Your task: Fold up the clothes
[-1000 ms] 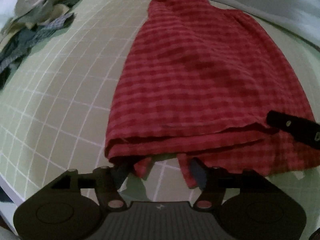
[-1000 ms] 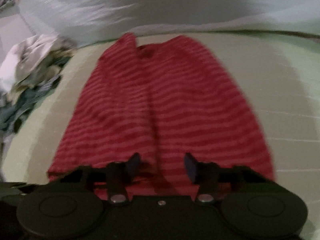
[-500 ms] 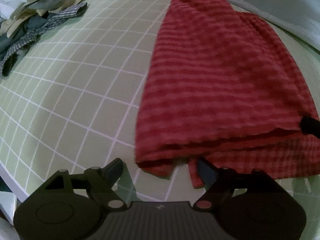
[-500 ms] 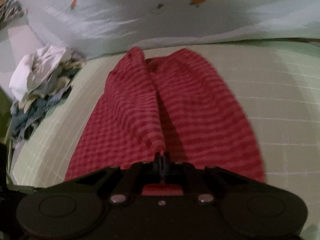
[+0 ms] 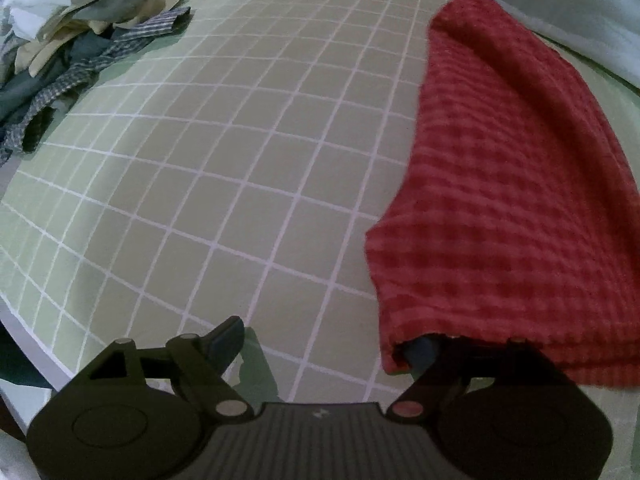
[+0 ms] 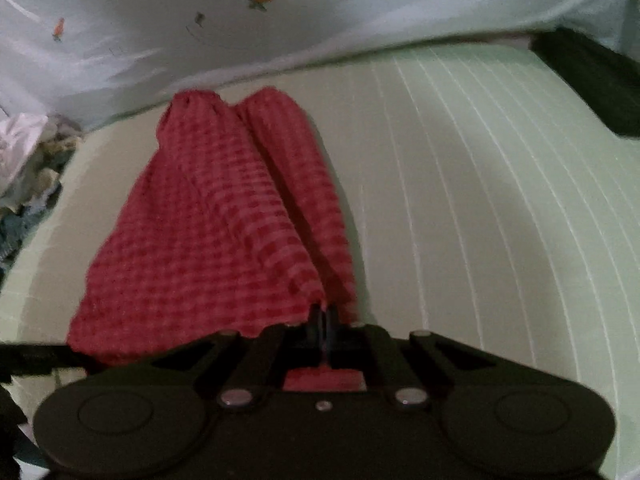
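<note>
A red checked cloth [image 5: 512,184] lies lengthwise on the green gridded mat [image 5: 240,160]. In the right wrist view my right gripper [image 6: 322,320] is shut on the near edge of the cloth [image 6: 208,232] and lifts it, so the cloth bunches into two long folds. My left gripper [image 5: 324,340] is open. Its left finger [image 5: 224,340] is over bare mat. Its right finger [image 5: 420,350] is tucked under the cloth's near left corner.
A heap of other clothes [image 5: 76,40] lies at the mat's far left, also in the right wrist view [image 6: 28,168]. A pale sheet with carrot prints [image 6: 200,20] runs behind the mat. A dark object [image 6: 592,80] sits at the far right.
My right gripper has shut on the cloth's near edge and lifted it, bunching the cloth. My left gripper has opened wide and shifted left, so the cloth now sits at its right.
</note>
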Available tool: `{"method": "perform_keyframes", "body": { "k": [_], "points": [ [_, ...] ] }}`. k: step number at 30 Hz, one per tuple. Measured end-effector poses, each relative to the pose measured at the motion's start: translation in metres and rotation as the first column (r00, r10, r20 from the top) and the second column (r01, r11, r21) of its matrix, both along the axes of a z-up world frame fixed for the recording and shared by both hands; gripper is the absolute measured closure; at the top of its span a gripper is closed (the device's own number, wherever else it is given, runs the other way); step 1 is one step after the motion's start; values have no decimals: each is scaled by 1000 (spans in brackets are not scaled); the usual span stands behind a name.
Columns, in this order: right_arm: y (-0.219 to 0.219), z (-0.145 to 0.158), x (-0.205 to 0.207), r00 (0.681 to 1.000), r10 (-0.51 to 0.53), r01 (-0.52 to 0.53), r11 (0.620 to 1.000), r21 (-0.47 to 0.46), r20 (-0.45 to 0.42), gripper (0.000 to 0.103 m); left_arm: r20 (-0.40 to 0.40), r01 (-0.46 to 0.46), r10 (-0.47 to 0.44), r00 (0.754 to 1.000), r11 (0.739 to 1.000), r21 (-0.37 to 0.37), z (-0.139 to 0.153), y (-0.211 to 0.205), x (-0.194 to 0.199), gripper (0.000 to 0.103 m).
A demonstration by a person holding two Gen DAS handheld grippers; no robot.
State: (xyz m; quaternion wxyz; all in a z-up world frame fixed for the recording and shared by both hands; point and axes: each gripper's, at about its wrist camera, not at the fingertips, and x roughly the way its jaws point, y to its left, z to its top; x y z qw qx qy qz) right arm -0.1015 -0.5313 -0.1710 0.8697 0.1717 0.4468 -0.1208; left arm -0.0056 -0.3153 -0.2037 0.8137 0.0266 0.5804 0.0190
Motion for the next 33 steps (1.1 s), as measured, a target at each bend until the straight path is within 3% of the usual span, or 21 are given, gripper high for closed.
{"method": "perform_keyframes", "body": {
  "k": [8, 13, 16, 18, 21, 24, 29, 33],
  "points": [
    [21, -19, -16, 995, 2, -2, 1000, -4, -98, 101, 1, 3, -3, 1000, 1000, 2, 1, 7, -11, 19],
    [31, -17, -11, 994, 4, -7, 1000, -22, -105, 98, -19, 3, -3, 1000, 1000, -12, 4, 12, -11, 20],
    [28, -12, -11, 995, -7, 6, 1000, -10, -101, 86, -12, 11, -12, 1000, 1000, -20, 14, 15, -13, 20],
    [25, -3, -13, 997, -18, 17, 1000, -10, -74, 63, 0, 38, -38, 999, 998, -46, 26, 16, -15, 20],
    [23, 16, -9, 999, -38, 38, 999, -19, -23, 46, 31, 75, -72, 997, 992, -99, 48, 18, -19, 20],
    [24, 29, 1, 998, -54, 55, 998, -29, 33, 23, 81, 102, -91, 993, 983, -154, 68, 21, -15, 20],
    [24, 37, 33, 991, -71, 75, 997, -31, 112, 23, 140, 126, -110, 984, 986, -112, 82, 21, 13, 20],
    [29, 46, 69, 987, -32, 53, 990, -133, 159, 23, 150, 123, -107, 983, 986, -108, 81, 25, 48, 20]
  ]
}}
